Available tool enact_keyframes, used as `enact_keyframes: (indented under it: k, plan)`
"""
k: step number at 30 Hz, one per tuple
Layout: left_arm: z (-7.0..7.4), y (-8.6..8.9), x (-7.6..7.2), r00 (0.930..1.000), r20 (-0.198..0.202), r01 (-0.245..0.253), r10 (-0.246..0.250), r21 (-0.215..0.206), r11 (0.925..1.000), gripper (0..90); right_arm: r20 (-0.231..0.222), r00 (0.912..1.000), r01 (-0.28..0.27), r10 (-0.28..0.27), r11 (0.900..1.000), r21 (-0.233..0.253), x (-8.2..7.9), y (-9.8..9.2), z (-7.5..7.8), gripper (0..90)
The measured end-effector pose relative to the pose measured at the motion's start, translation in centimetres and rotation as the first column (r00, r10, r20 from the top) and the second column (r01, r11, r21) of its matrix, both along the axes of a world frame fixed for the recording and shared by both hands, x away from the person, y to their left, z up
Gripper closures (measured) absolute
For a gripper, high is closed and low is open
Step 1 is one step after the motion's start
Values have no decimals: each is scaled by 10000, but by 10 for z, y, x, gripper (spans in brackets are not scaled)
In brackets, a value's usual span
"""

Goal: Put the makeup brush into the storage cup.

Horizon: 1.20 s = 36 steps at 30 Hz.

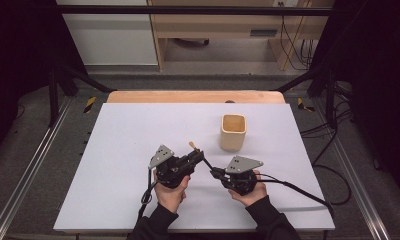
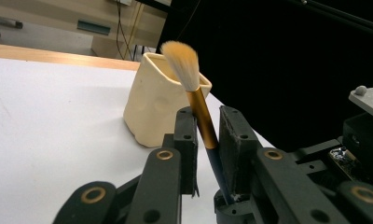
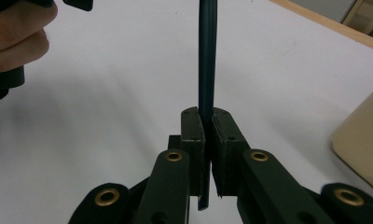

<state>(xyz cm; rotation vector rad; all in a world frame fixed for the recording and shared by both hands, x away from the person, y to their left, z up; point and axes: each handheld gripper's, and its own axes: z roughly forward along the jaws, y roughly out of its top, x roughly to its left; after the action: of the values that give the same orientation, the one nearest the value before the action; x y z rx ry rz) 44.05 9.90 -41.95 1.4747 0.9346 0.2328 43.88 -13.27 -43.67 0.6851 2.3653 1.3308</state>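
A makeup brush (image 2: 201, 112) with tan bristles, a gold ferrule and a dark handle stands tilted between both grippers, just above the white table (image 1: 118, 150). My right gripper (image 3: 206, 119) is shut on the lower end of the dark handle (image 3: 206, 56). My left gripper (image 2: 208, 126) has its jaws on either side of the gold ferrule; the brush leans on one pad and a narrow gap shows at the other. In the high view the left gripper (image 1: 198, 157) and right gripper (image 1: 215, 173) meet near the table's middle front, with the brush tip (image 1: 192, 145) pointing away.
A cream square cup (image 1: 233, 132) stands upright and empty to the right of and behind the grippers, close behind the bristles in the left gripper view (image 2: 156, 107). A wooden strip (image 1: 195, 96) edges the table's far side. Dark frame posts flank the table.
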Motion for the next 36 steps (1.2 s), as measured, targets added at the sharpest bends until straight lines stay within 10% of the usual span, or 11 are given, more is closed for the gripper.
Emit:
enact_keyframes:
  k: [23, 30, 36]
  plan:
    - [6, -8, -5, 9993, 93, 354, -353, -129, 9993, 835, -225, 9996, 156, -154, 9999, 54, -1, 1, -1, 844]
    - [7, -9, -6, 9990, 430, -105, 78, 627, 9980, 835, -169, 9983, 570, -563, 9974, 451, -1, -2, 7, 586]
    - [6, -21, -9, 9989, 477, -29, -27, 1163, 9932, 835, -168, 9965, 823, -815, 9949, 581, -2, -1, 10, 585]
